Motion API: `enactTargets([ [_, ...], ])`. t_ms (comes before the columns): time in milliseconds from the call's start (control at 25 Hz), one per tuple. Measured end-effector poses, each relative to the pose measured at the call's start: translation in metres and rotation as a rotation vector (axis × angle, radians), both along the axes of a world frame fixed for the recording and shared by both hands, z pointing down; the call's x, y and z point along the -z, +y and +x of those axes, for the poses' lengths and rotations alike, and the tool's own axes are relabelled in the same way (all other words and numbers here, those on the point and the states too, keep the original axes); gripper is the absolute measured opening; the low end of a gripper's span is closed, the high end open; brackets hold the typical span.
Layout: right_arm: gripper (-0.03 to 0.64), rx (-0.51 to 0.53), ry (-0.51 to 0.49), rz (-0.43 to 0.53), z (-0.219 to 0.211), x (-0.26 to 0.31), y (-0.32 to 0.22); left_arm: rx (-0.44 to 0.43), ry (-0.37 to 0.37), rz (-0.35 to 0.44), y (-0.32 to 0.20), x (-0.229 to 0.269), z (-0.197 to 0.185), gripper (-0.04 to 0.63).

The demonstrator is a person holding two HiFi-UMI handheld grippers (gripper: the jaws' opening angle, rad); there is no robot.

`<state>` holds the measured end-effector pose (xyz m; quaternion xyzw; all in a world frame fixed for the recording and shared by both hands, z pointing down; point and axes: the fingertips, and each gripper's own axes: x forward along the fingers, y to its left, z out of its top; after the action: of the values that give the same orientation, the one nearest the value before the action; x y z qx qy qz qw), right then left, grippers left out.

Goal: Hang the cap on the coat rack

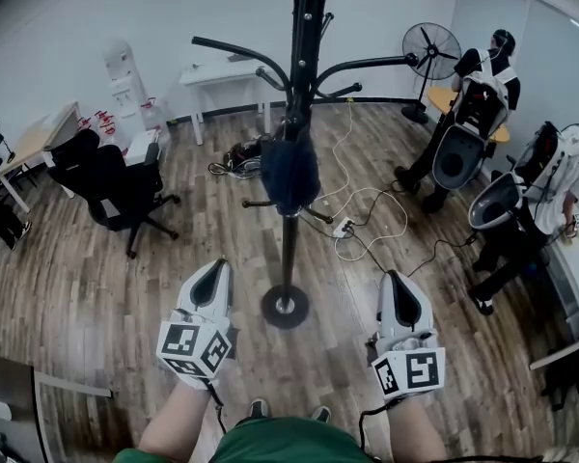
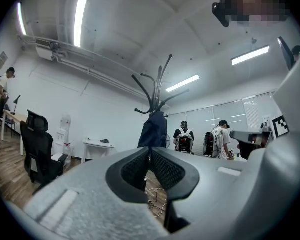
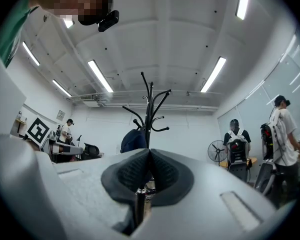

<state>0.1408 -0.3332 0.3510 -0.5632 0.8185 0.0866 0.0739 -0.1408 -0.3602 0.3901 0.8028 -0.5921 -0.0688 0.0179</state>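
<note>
Cap (image 1: pixel 289 172) is on the coat rack (image 1: pixel 288 249). It hangs limp from a mid-height hook, tight against the pole, with its long axis vertical, in line with the pole. In the right gripper view the cap (image 3: pixel 133 140) sits just left of the pole; in the left gripper view it (image 2: pixel 153 130) covers the pole.

Left gripper (image 1: pixel 212 273): jaws pressed together, nothing between them. It sits low and left of the rack base (image 1: pixel 285 307), apart from it.
Right gripper (image 1: pixel 398 283): jaws pressed together and empty, right of the base and well apart from it.

Around the rack:
- Short lower hooks stick out just under the cap; long curved arms spread above it.
- Loose cables and a power strip (image 1: pixel 345 228) lie on the floor right behind the pole.
- Black office chair (image 1: pixel 111 186) is to the left, well apart.
- White table (image 1: pixel 227 75) and a standing fan (image 1: pixel 430 51) are near the far wall.
- Two people (image 1: pixel 473 114) with backpack rigs stand to the right, near a desk edge.

Bare wood floor between both grippers and the rack, and on the left side out to the chair.
</note>
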Motion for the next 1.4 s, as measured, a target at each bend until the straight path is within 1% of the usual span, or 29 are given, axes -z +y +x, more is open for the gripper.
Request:
enactTargets([
  [120, 0.003, -0.010, -0.002, 0.000, 0.004, -0.002, 0.000, -0.011, -0.001, 0.003, -0.002, 0.001, 0.006, 0.025],
  [360, 0.003, -0.030, -0.004, 0.002, 0.012, 0.000, 0.001, -0.005, 0.003, -0.005, -0.004, 0.001, 0.005, 0.025],
  [840, 0.003, -0.036, 0.020, 0.004, 0.016, 0.001, 0.001, -0.015, 0.002, 0.001, -0.006, 0.005, 0.009, 0.025],
  [1080, 0.003, -0.041, 0.018, 0.006, 0.017, 0.001, 0.001, -0.038, -0.014, 0.010, -0.010, 0.011, 0.018, 0.025],
  [1400, 0.003, -0.064, 0.023, -0.003, 0.020, -0.002, -0.005, -0.059, -0.011, 0.007, -0.017, 0.010, 0.022, 0.025],
])
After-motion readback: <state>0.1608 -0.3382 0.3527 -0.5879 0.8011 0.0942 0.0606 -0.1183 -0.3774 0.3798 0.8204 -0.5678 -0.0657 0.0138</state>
